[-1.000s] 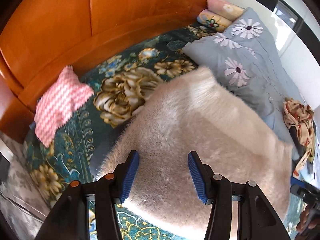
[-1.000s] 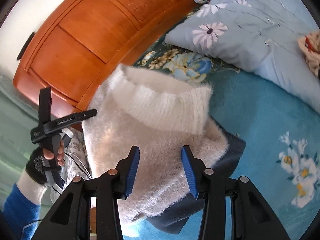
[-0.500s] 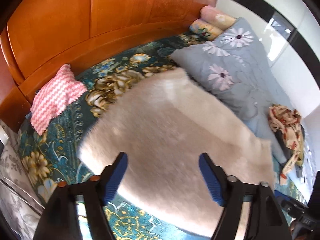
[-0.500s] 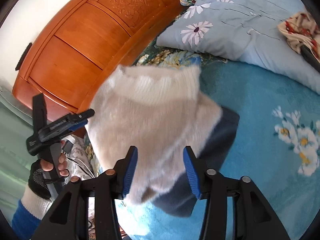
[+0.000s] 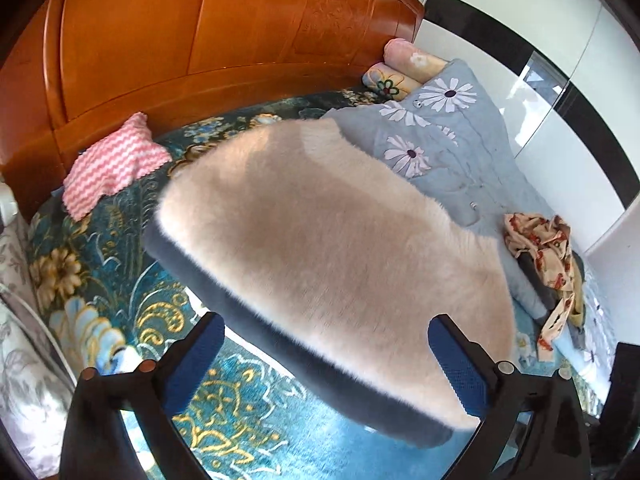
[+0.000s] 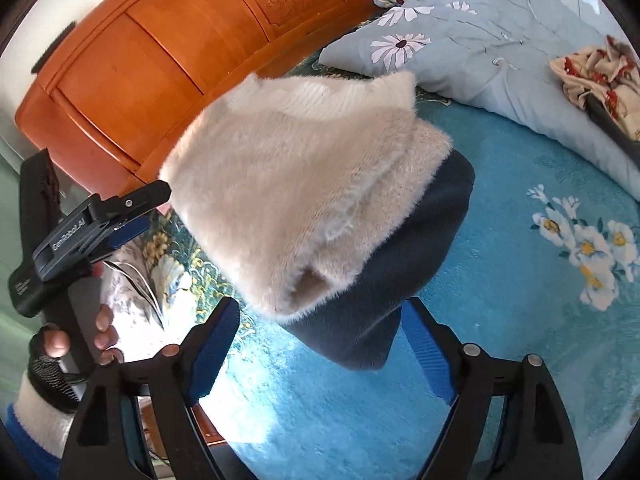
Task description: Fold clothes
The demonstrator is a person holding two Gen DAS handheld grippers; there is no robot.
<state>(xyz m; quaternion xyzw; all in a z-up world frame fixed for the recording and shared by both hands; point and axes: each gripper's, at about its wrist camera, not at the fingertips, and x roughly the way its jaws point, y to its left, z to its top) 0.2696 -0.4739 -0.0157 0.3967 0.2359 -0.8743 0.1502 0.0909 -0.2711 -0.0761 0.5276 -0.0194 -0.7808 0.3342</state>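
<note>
Folded cream fleece sweater (image 5: 320, 240), navy-lined, lying on the bedspread (image 5: 100, 280) near the wooden headboard (image 5: 200, 40). Left gripper (image 5: 326, 356) and right gripper (image 6: 320, 336) have just been opening; both stand wide, holding nothing, the sweater just beyond their pads. The garment looks soft, light and limp; best gripped at a folded edge or the ribbed hem.

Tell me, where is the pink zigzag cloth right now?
In the left wrist view, the pink zigzag cloth lies on the left side of the bed, right against the wooden headboard, up and left of the fluffy cream sweater.
</note>
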